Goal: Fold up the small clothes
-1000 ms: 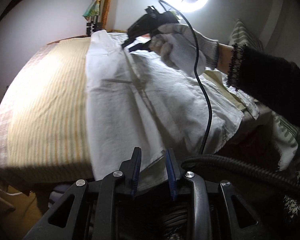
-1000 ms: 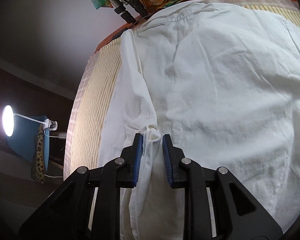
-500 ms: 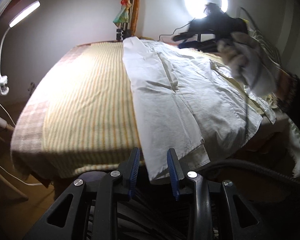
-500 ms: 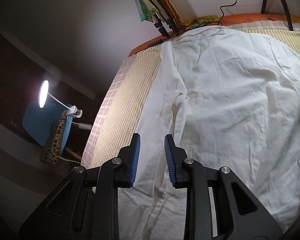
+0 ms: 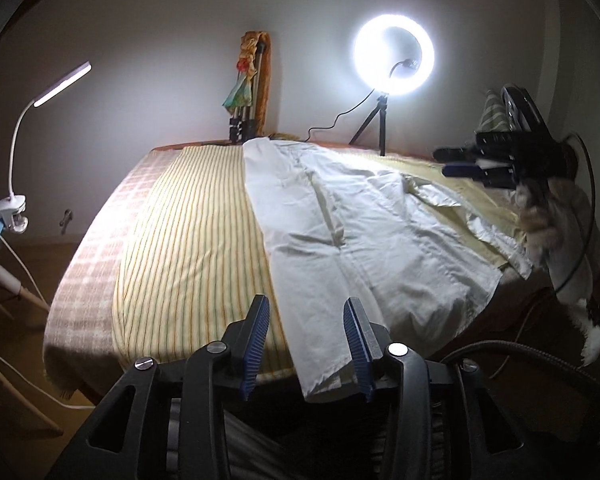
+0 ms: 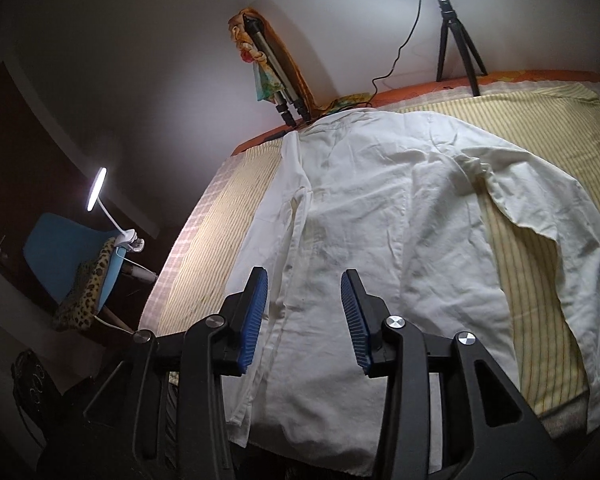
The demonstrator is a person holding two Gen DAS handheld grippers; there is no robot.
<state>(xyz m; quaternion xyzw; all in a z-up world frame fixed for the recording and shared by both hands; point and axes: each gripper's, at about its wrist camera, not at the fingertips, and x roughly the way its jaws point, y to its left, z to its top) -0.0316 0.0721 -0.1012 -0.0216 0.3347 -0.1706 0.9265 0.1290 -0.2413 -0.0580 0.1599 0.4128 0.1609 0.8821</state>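
A white shirt (image 5: 360,232) lies spread on a yellow striped cloth (image 5: 192,232), its left side folded over the body in a straight edge. In the right wrist view the shirt (image 6: 380,220) fills the middle, and one sleeve (image 6: 580,240) lies out to the right. My left gripper (image 5: 306,308) hovers above the shirt's near hem, jaws opening, nothing between them. My right gripper (image 6: 304,280) is above the shirt's lower half, jaws also opening and empty. It shows in the left wrist view as the right gripper (image 5: 446,162), in the air off the shirt's right side, held by a gloved hand (image 5: 552,216).
A lit ring light (image 5: 362,48) on a small tripod (image 5: 376,124) stands at the far edge. A folded tripod with colourful cloth (image 5: 246,92) leans on the wall. A clamp lamp (image 5: 60,84) is at the left, on a blue chair (image 6: 72,248).
Both grippers let go of the shirt, widened their jaws and pulled back and upward. The right gripper left the far fold and swung out to the shirt's right side.
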